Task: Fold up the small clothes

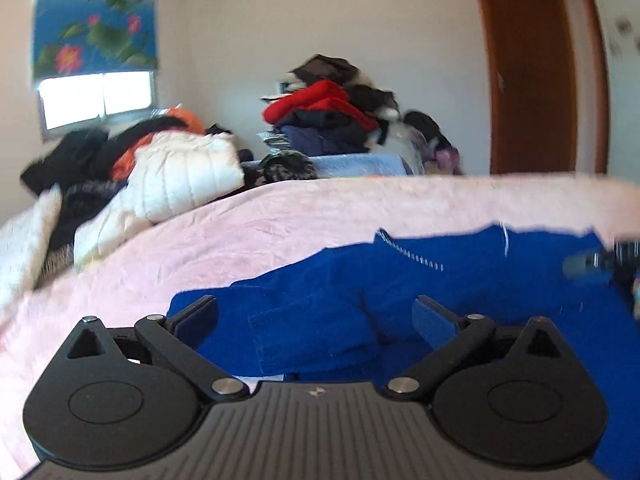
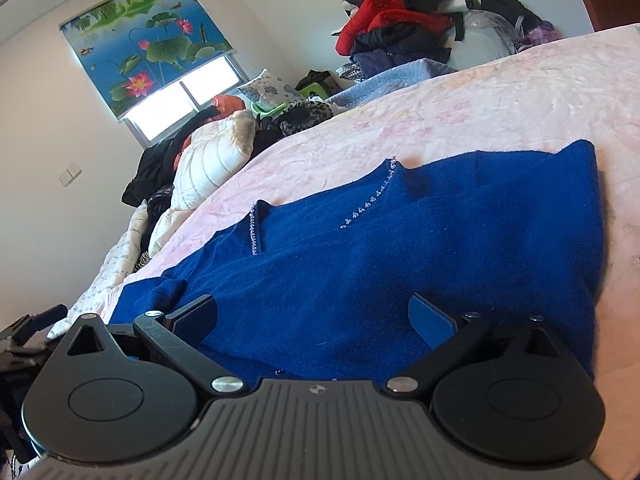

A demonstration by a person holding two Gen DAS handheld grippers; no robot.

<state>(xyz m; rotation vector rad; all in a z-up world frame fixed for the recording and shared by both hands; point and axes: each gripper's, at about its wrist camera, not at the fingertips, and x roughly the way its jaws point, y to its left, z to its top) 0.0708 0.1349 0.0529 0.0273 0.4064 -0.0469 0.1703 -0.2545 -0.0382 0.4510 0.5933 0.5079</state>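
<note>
From the left wrist camera, the left gripper point(image 1: 316, 316) sits low over a blue knit sweater point(image 1: 460, 280) spread on a pink bedspread point(image 1: 280, 224). Its fingers stand wide apart, with a bunched fold of the sweater lying between them but not pinched by either pad. The sweater fills the frame from 6 o'clock out to 3 o'clock, a beaded neckline point(image 1: 416, 258) showing toward 1 o'clock. At the 3 o'clock edge a blurred dark shape, apparently the right gripper point(image 1: 612, 264), rests on the knit. Toward 10 o'clock lies a white quilted jacket point(image 1: 188, 176); at 12 o'clock a pile of clothes point(image 1: 332, 116) is topped by red fabric. A floral roller blind point(image 1: 96, 20) hangs at 11 o'clock and a brown door point(image 1: 532, 80) stands at 2 o'clock.

From the right wrist camera, the right gripper point(image 2: 314, 316) also has its fingers spread wide, over the sweater point(image 2: 400, 240), nothing clamped. The garment lies flat on the bedspread point(image 2: 500, 92), running from 6 o'clock up to 2 o'clock, its beaded V-neck point(image 2: 372, 200) near centre. The blind point(image 2: 148, 48) is at 10 o'clock, the clothes pile point(image 2: 396, 28) at 1 o'clock.
</note>
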